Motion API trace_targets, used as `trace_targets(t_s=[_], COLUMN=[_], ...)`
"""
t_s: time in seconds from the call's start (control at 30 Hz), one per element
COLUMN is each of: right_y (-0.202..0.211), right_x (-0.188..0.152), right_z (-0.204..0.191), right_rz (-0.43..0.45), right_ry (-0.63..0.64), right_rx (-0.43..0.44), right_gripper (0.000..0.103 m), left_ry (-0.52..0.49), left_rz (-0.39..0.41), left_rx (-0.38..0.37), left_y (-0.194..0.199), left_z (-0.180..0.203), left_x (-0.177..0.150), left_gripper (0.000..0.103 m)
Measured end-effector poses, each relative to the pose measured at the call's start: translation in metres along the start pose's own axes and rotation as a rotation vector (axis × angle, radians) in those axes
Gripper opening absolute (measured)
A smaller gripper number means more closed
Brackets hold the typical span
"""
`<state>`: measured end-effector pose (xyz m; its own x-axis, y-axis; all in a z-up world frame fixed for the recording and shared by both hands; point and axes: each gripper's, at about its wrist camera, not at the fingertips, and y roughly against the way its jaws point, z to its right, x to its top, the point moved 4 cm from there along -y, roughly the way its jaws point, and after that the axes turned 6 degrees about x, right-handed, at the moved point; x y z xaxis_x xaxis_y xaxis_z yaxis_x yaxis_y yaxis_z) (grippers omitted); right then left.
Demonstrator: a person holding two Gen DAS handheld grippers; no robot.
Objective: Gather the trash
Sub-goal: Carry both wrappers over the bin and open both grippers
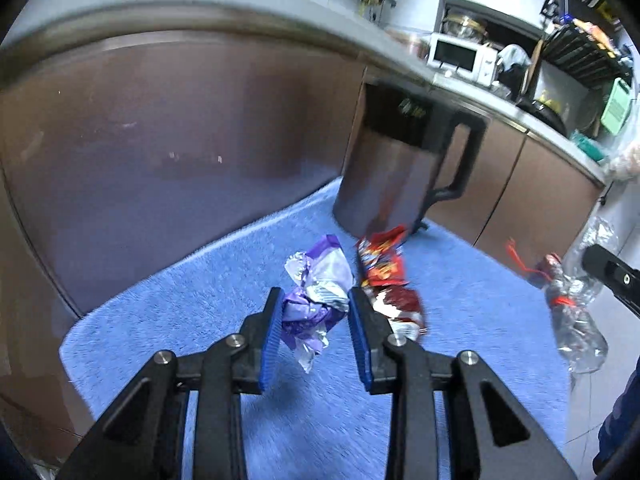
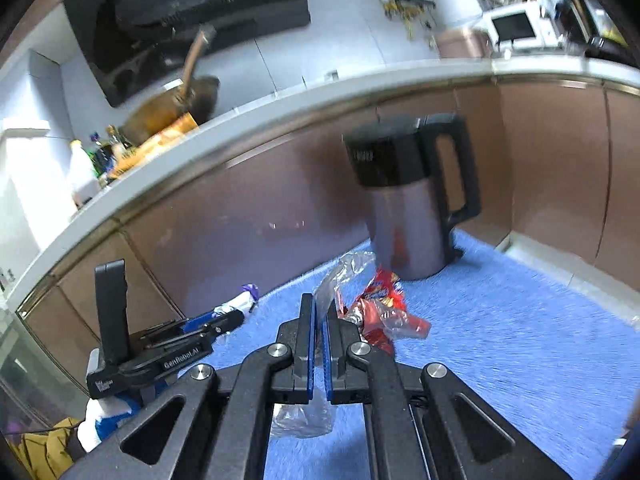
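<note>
In the left wrist view my left gripper (image 1: 315, 300) is shut on a crumpled purple and silver wrapper (image 1: 316, 276), held just above the blue mat (image 1: 192, 304). A red snack wrapper (image 1: 382, 268) lies on the mat just right of it. At the right edge my right gripper (image 1: 608, 272) holds a crushed clear plastic bottle (image 1: 576, 320) with red on it. In the right wrist view the right gripper (image 2: 320, 304) is shut on that bottle (image 2: 346, 270), which sticks out above and below the pads. The red wrapper (image 2: 386, 286) lies behind. The left gripper (image 2: 230, 316) with the purple wrapper (image 2: 245, 298) is at the left.
A grey kettle (image 1: 396, 168) (image 2: 408, 208) with black lid and handle stands on the mat's far side against brown cabinet doors (image 1: 160, 140). Above runs a counter (image 2: 280, 100) with a wok, bottles and a white microwave (image 1: 460, 56). A dark sleeve (image 1: 616, 432) is at the lower right.
</note>
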<state>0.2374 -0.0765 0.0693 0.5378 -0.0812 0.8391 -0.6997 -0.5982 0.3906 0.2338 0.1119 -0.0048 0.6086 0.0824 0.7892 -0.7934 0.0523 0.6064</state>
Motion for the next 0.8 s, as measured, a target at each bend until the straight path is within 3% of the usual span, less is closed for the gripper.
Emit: trace_targets(t_s=[0.17, 0.37, 0.6, 0.8], right_y=[0.066, 0.149, 0.241, 0.287], right_x=[0.002, -0.016, -0.069, -0.122], right_z=[-0.011, 0.003, 0.069, 0.141], right_rz=[0.075, 0.163, 0.2, 0.165], right_ry=[0.027, 0.016, -0.089, -0.201], right_rx=[-0.033, -0.12, -0.318, -0.524], right_gripper=[0.004, 0.004, 0.004, 0.004], left_ry=[-0.02, -0.064, -0.199, -0.359], left_rz=[0.074, 0.097, 0.023, -0.087], left_rx=[-0.029, -0.096, -0.261, -0.392], left_y=[0.053, 0.091, 0.096, 0.074], left_z=[0.025, 0.083, 0.211, 0.334], left_x=[0.011, 0.003, -0.042, -0.097], left_gripper=[0.03, 0.03, 0.03, 0.03])
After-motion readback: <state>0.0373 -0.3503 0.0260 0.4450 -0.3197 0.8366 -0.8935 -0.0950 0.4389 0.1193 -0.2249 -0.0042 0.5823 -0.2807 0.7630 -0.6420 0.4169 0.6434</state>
